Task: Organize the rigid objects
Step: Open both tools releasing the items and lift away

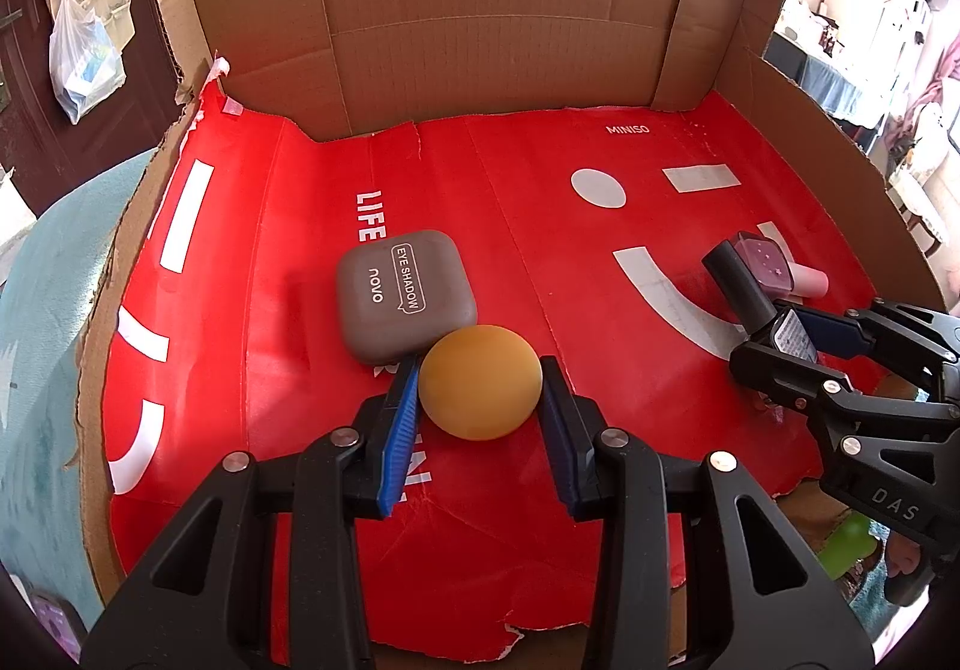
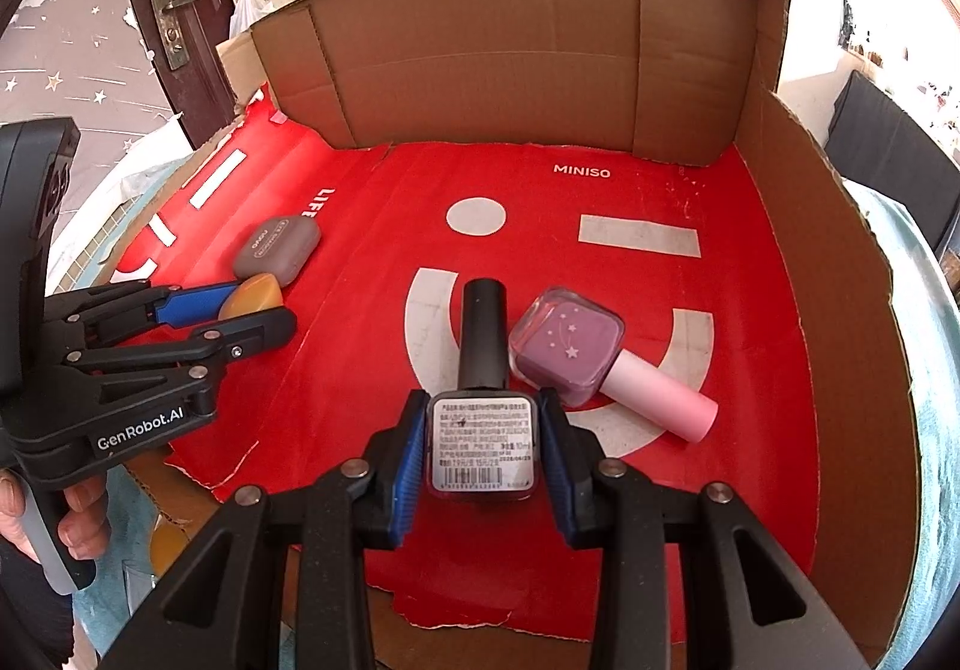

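Both claws angle downward, left claw (image 1: 480, 388) gripping disc (image 1: 480, 382).

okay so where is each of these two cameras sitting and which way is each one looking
Left wrist: sits on the left claw, looking forward and down at its orange disc and the eye shadow case; right claw at far right.
Right wrist: sits on the right claw, looking down at its black-capped bottle beside the pink-capped bottle; left claw and a hand at left.
Shared: red box floor, both claws, all four items.

The rounded grey plastic case (image 1: 405, 295) reads "EYE SHADOW" and "novo"; at one o'clock, the red printed liner (image 2: 750, 274) says "MINISO" (also "LIFE"); the black left gripper (image 2: 264, 310) bears "GenRobot.AI"
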